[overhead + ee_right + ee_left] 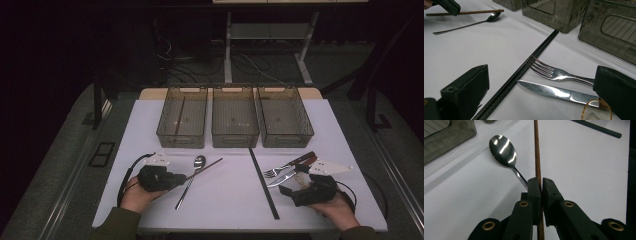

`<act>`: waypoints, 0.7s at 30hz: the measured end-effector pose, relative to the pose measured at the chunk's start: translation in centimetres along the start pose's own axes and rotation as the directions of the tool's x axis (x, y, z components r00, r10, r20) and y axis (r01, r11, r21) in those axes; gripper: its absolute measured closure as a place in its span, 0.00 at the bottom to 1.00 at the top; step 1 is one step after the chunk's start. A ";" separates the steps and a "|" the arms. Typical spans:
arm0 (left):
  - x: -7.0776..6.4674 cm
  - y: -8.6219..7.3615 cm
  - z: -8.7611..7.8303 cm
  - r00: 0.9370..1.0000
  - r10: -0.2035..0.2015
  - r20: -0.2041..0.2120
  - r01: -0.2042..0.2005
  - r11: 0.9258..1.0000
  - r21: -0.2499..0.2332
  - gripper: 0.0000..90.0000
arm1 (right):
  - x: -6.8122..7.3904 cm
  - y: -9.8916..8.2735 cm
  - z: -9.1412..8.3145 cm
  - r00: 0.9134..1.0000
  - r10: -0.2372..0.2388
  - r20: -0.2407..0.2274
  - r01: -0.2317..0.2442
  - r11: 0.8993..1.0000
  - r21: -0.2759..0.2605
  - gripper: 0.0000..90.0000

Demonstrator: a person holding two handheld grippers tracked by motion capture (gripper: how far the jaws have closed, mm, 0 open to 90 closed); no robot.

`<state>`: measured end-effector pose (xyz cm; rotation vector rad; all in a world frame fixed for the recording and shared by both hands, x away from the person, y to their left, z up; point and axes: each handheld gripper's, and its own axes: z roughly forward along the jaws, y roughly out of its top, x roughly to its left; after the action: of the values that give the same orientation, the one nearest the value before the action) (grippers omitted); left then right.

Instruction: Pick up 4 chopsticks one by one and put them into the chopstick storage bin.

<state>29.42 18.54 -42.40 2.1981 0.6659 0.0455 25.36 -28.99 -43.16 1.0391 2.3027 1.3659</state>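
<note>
My left tool [176,178] is clamped on the brown chopstick [207,166]; jaws nearly together, stick pinched between the pads. In the left gripper view the chopstick [537,157] runs straight out ahead of the jaws, with a short end sticking out behind them. In the right gripper view it sits clear of the tabletop [225,200].

Spoon [194,172] lies on the tabletop just left of my left tool's jaws, bowl [502,151] out ahead, handle running back under the left jaw. Can't tell if the handle touches the jaw.

My right tool [290,186] is wide open, holding nothing. Between its jaws, out ahead: fork [554,72] and knife [556,92], side by side on the tabletop, tines and blade tip pointing toward the left jaw. Black strip [524,70] lies just beyond those tips, running away from the left jaw toward the bins.

Three translucent bins well ahead of both tools: left bin [182,117], middle bin [235,117], right bin [284,117]. A second chopstick [179,116] lies in the left bin.

Both tools well apart, the black strip [263,182] between them.
</note>
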 end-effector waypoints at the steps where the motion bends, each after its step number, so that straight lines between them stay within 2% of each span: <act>1: 0.0 0.0 -0.1 1.000 0.002 0.000 -0.002 1.000 -0.002 0.94 | 0.0 0.0 0.0 1.000 -0.001 0.000 0.001 1.000 -0.001 0.01; 21: 0.4 1.3 -0.7 1.000 -0.025 -0.017 0.023 0.997 -0.079 0.94 | -0.1 0.0 0.1 1.000 -0.001 0.002 0.001 1.000 0.002 0.01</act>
<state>30.16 18.53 -41.03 2.1155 0.6888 0.0780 25.43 -29.00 -43.19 1.0397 2.3026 1.3619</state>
